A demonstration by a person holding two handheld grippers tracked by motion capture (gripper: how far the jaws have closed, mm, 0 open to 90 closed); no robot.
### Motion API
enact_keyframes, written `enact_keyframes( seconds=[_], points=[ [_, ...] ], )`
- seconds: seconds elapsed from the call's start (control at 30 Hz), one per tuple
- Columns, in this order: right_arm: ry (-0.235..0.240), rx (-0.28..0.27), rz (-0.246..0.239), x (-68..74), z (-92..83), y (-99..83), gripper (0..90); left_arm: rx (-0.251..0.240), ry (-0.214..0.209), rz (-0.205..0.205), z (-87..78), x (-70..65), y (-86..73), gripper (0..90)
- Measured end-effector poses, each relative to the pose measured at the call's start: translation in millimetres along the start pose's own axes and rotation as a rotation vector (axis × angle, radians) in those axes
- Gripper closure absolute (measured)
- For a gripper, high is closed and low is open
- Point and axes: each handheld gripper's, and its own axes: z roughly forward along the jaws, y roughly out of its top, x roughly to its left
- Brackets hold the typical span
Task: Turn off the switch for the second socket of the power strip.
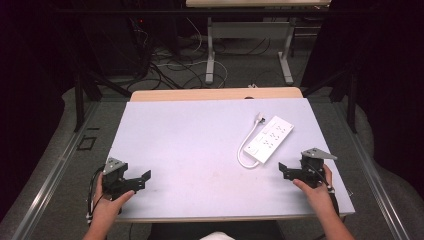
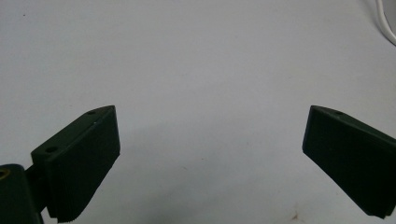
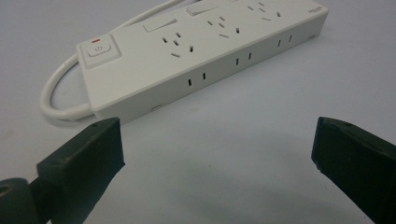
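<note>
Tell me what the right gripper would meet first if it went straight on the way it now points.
Most likely the white plastic power strip: it lies just ahead of the open right gripper, with bare table between. Depth is hard to judge.

A power symbol marks the power strip's (image 3: 196, 51) button (image 3: 99, 48); no legible text.

Obstacle: white plastic power strip (image 1: 269, 139) with looped white cord (image 1: 246, 146), right half | Free: pale grey bench (image 1: 180, 140) left and centre
</note>
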Motion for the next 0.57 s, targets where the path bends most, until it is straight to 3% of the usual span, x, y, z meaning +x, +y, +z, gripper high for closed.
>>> enact_keyframes(
  seconds=[0.3, 0.57],
  points=[
    [-0.012, 0.013, 0.035, -6.3, 1.3, -2.3, 1.7, 0.004, -0.002, 0.002, 0.6, 0.0, 0.2, 3.9],
    [-0.012, 0.015, 0.037, -7.5, -0.1, -2.6, 1.7, 0.001, -0.006, 0.003, 1.6, -0.7, 0.8, 3.9]
  ],
)
